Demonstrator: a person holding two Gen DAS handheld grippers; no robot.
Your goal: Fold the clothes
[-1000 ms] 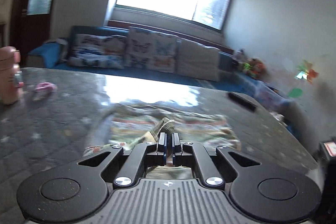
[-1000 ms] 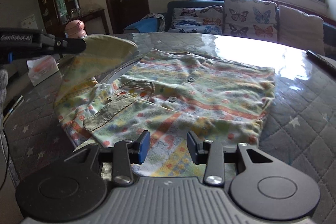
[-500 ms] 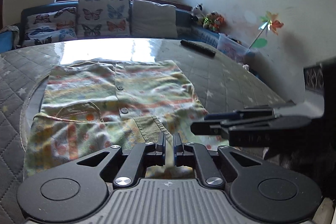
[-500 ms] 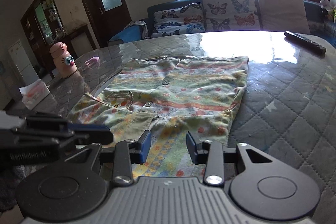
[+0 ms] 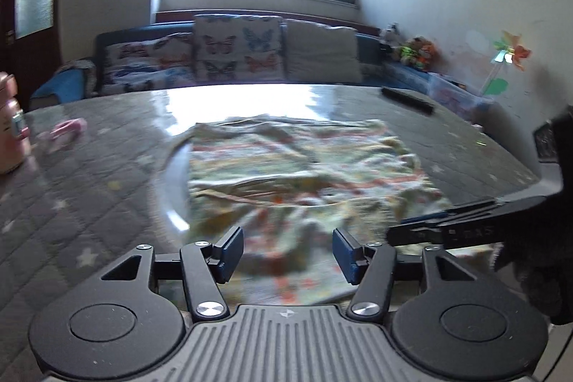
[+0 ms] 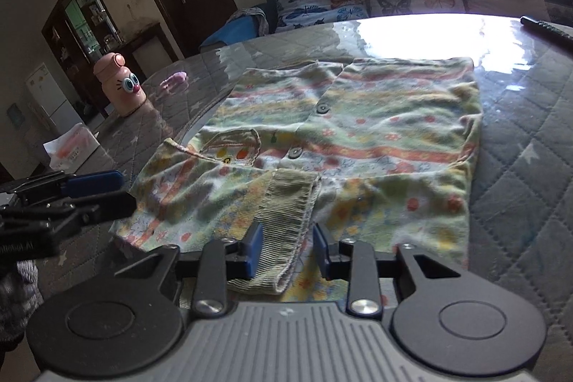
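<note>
A small patterned buttoned garment lies flat on the quilted table, its left sleeve folded across the lower front with the ribbed cuff near my right gripper. It looks blurred in the left wrist view. My left gripper is open and empty just above the garment's near edge; it also shows from the side in the right wrist view. My right gripper is open, its jaws either side of the ribbed cuff, not closed on it. It appears at the right of the left wrist view.
A pink bottle with eyes and a pink clip stand at the table's left. A tissue box sits beyond the left edge. A black remote lies at the far right. A sofa with butterfly cushions is behind.
My left gripper has opened, let go of the sleeve and drawn back to the near edge. The sleeve now lies across the garment's front. My right gripper stays open.
</note>
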